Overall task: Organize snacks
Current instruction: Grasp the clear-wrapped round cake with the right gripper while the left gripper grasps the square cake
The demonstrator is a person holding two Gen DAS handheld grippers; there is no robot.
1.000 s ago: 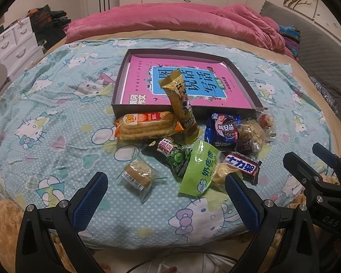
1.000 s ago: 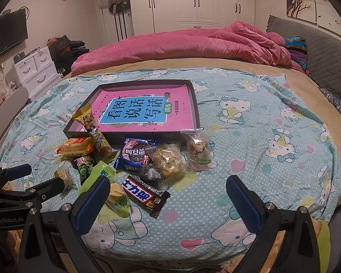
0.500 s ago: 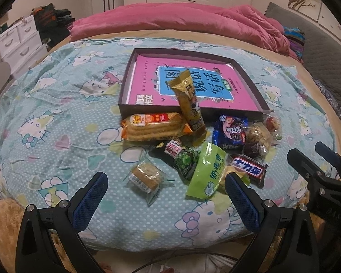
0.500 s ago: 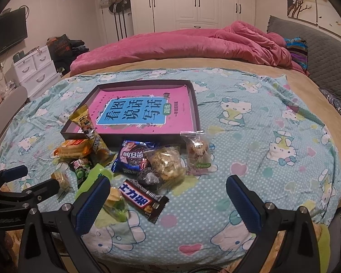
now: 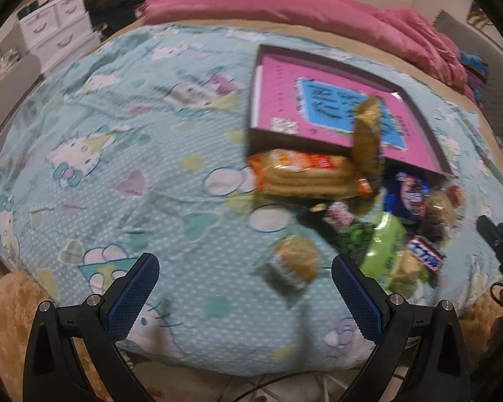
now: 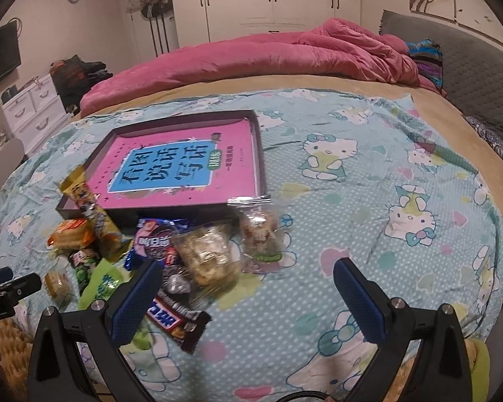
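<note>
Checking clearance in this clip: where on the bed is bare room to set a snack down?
Bare blanket right of the tray, and left of the orange packet. Crowded along the tray's near edge, around the chocolate bar.

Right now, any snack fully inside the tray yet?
No: in the right wrist view the tray holds only the pink book; the yellow pack merely leans over its front wall.

Pink book [image 6: 184,167]: "看图说话写话". Blue packet [image 6: 156,243]: "OREO".
</note>
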